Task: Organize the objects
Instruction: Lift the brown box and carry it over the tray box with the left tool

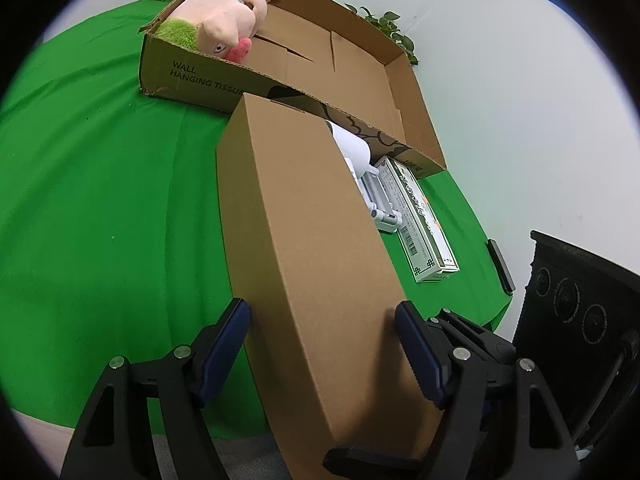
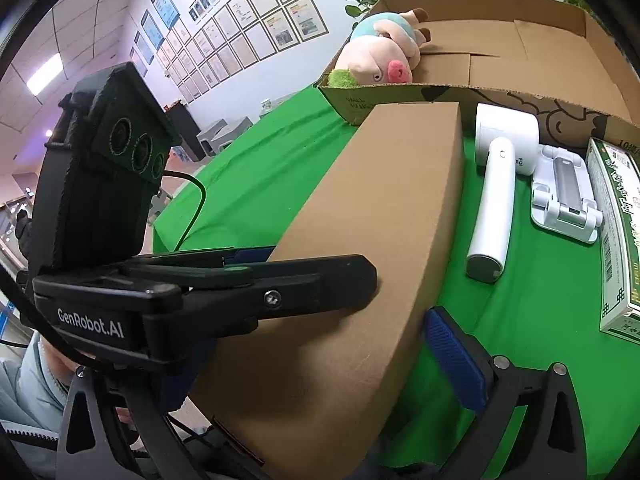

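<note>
- Centrally, the long brown box (image 1: 312,240) runs up the frame on the green cloth (image 1: 100,200), clamped between the left gripper (image 1: 322,344) pads.
- Right gripper (image 2: 400,344): one blue pad beside the box's near end; grip unclear.
- Upper left: plush pig (image 1: 224,24) in the open carton (image 1: 392,92).

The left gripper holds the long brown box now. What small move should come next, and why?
Probably lift the brown box a little higher and carry it toward the open carton. The left gripper clamps its near end, the carton's floor beside the plush pig is bare, and the carton wall lies ahead.
</note>
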`<control>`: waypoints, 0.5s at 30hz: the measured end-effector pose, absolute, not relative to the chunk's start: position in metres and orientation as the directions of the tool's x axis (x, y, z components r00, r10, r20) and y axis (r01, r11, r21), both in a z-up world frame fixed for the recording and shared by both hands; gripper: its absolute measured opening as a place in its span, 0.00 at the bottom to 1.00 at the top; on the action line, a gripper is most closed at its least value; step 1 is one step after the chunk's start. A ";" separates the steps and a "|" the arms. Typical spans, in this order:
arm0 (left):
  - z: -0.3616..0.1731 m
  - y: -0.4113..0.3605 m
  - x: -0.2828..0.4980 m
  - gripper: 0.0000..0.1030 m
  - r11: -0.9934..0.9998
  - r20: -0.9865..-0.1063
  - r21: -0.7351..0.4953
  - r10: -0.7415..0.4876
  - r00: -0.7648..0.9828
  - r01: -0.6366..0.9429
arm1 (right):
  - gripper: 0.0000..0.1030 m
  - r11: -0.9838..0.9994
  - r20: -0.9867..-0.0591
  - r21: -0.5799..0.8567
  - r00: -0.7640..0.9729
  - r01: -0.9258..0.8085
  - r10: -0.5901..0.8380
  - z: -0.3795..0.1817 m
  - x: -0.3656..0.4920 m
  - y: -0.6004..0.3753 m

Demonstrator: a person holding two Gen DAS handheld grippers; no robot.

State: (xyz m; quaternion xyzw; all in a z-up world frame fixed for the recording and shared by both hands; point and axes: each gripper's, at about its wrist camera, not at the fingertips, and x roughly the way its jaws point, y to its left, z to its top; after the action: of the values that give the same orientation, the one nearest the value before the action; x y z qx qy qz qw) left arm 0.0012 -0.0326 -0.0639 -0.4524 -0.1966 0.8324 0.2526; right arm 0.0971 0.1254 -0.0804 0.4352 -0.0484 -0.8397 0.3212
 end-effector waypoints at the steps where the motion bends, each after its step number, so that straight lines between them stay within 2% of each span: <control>1: -0.063 -0.032 0.003 0.72 -0.797 -0.654 -0.550 0.597 -0.465 -0.250 | 0.99 -0.791 -0.699 0.357 -0.420 0.497 -0.579 -0.080 0.096 0.125; 5: -0.050 -0.030 0.008 0.65 -0.815 -0.647 -0.509 0.574 -0.502 -0.276 | 0.98 -0.801 -0.688 0.327 -0.454 0.502 -0.565 -0.075 0.096 0.123; 15: -0.003 -0.022 0.004 0.66 -0.808 -0.568 -0.464 0.585 -0.579 -0.362 | 0.95 -0.828 -0.579 0.259 -0.606 0.497 -0.545 -0.028 0.103 0.137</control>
State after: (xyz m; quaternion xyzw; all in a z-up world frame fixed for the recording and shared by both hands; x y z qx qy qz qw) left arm 0.0042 -0.0221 -0.0029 -0.3707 -0.1507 0.8757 0.2703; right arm 0.1030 0.1375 -0.0278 0.3348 -0.0359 -0.8955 0.2910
